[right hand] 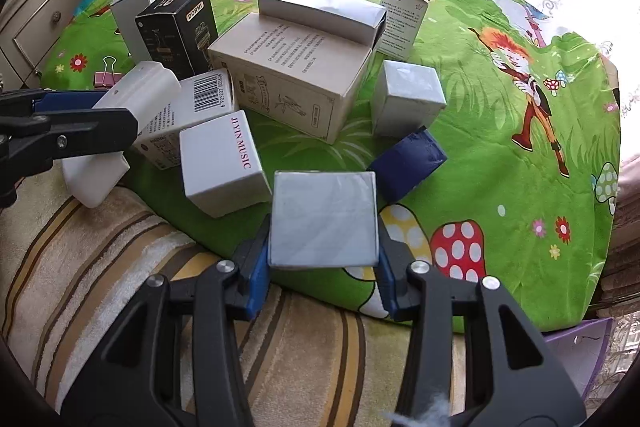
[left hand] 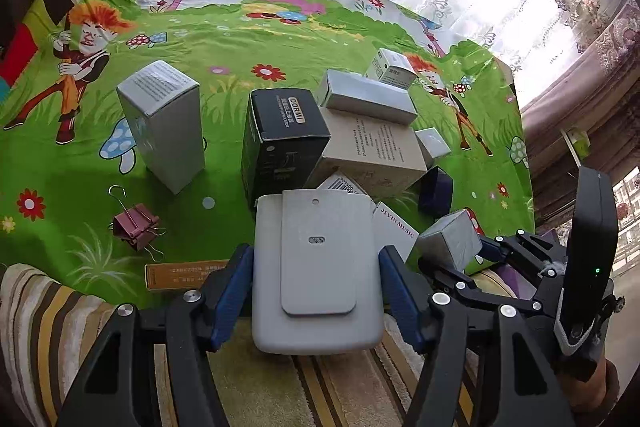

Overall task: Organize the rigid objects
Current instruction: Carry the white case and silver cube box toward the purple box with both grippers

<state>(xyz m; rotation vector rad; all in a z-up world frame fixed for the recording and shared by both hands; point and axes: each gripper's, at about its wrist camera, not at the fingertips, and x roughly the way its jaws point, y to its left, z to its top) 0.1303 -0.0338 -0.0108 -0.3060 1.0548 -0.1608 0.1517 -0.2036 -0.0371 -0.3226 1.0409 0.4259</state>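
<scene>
In the left wrist view my left gripper (left hand: 316, 267) is shut on a flat pale grey case (left hand: 316, 291), with the blue pads (left hand: 230, 303) pressed on its two sides. The case juts over the edge of the green cartoon cloth (left hand: 240, 47). In the right wrist view my right gripper (right hand: 322, 267) is shut on a small silver cube box (right hand: 324, 219) at the cloth's near edge. A blue pad touches each side of the box. That view also has the left gripper (right hand: 80, 127) with the grey case (right hand: 136, 95) at far left.
Boxes crowd the cloth: a black DORMI box (right hand: 176, 27), a beige carton (right hand: 292, 71) with a long silver box (right hand: 324, 11) on top, a white JIYIN MUSIC box (right hand: 220, 163), a dark blue box (right hand: 408, 163), a silver cube (right hand: 408, 99). A tall silver box (left hand: 164, 123) and a binder clip (left hand: 136, 227) sit to the left.
</scene>
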